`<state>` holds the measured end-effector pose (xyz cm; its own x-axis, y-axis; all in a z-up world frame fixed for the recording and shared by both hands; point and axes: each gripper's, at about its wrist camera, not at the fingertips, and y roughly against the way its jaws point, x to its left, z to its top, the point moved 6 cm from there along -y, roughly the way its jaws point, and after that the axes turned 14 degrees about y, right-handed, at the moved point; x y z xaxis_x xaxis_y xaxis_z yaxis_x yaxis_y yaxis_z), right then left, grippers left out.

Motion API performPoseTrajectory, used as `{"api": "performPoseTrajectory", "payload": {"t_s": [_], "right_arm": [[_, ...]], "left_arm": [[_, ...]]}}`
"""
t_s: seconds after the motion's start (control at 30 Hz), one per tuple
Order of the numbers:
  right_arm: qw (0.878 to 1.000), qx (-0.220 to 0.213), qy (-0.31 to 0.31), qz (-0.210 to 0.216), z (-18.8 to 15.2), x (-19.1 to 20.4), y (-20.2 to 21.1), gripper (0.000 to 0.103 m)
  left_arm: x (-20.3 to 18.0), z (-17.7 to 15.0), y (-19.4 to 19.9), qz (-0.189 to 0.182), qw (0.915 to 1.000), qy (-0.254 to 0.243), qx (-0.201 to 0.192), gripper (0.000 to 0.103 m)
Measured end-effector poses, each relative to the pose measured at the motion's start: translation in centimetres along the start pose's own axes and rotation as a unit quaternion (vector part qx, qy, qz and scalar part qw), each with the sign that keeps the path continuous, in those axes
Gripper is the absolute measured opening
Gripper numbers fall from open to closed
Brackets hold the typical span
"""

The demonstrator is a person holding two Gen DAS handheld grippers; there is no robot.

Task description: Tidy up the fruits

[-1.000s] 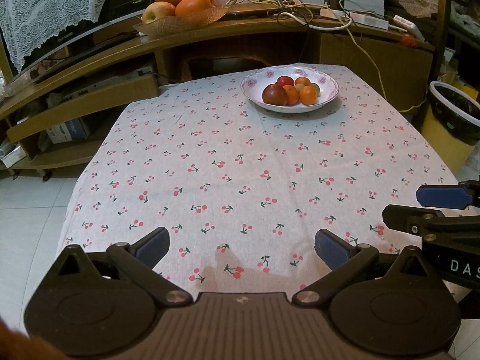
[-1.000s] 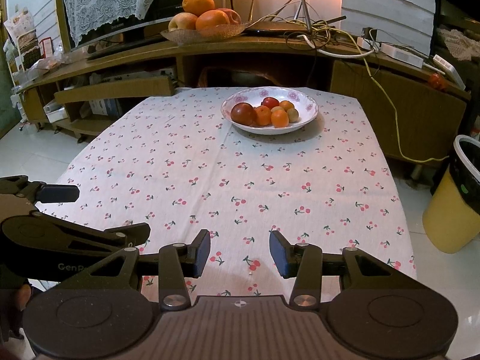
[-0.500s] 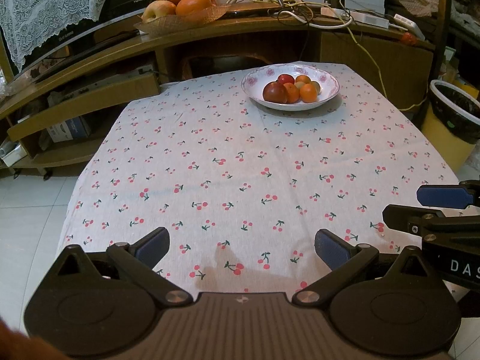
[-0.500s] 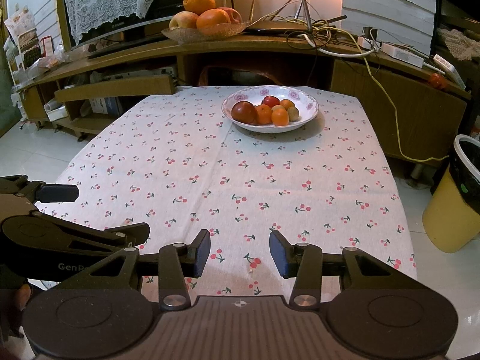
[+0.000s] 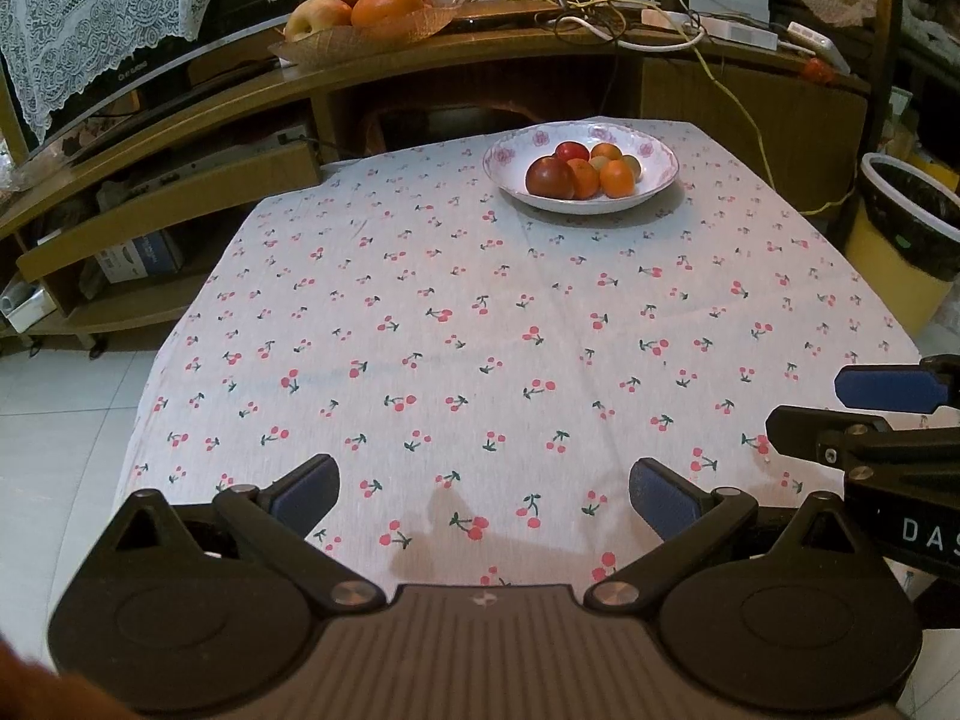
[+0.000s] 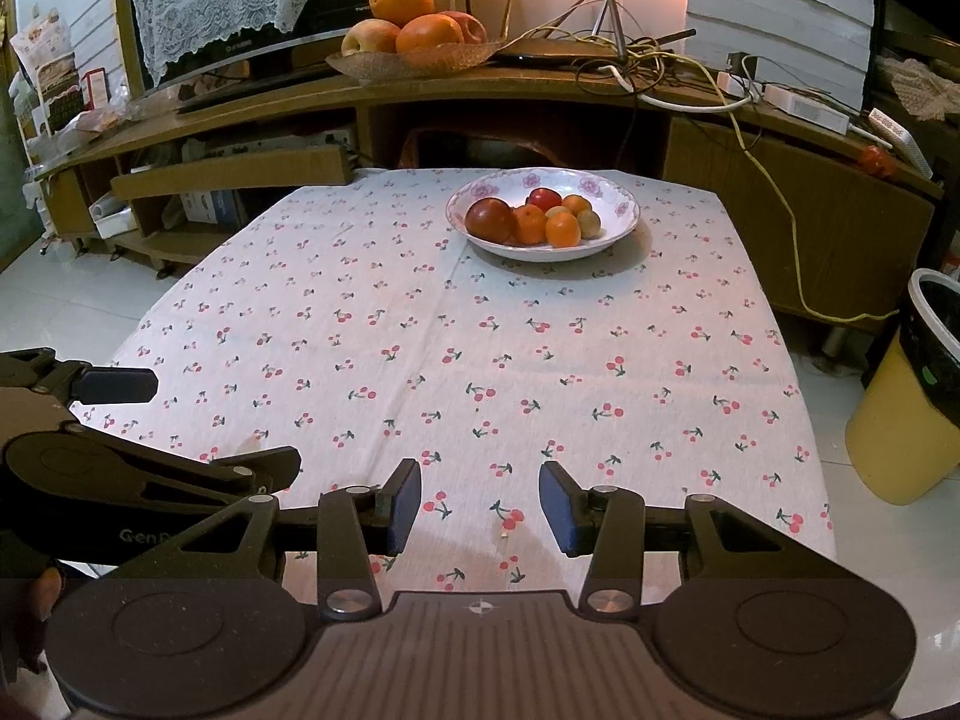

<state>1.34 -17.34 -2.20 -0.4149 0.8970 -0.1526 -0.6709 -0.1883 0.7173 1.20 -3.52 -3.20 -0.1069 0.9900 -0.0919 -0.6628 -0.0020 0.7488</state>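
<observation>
White floral-rimmed porcelain bowl [image 6: 543,222] of small red and orange fruits [image 6: 528,221], at the far end of the cherry-print tablecloth [image 6: 468,360]. Left gripper [image 5: 483,489] and right gripper [image 6: 480,504]: both at the cloth's near edge, well apart from the bowl, jaws spread and empty.

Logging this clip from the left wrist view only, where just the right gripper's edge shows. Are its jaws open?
Observer: Yes. The right gripper is open, with nothing between its jaws.
Operator: Does the basket hold more than the three fruits I can count?
Observer: Yes, a fourth: a red apple at its back right.
</observation>
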Motion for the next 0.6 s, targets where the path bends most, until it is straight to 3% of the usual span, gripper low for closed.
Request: {"api": "performPoseTrajectory", "payload": {"t_s": [0.6], "right_arm": [[1.000,0.001,0.001,0.000,0.02,0.07,0.05,0.044]], "left_arm": [[0.03,-0.15,0.26,0.002,1.0000,-0.002,0.000,0.103]]}}
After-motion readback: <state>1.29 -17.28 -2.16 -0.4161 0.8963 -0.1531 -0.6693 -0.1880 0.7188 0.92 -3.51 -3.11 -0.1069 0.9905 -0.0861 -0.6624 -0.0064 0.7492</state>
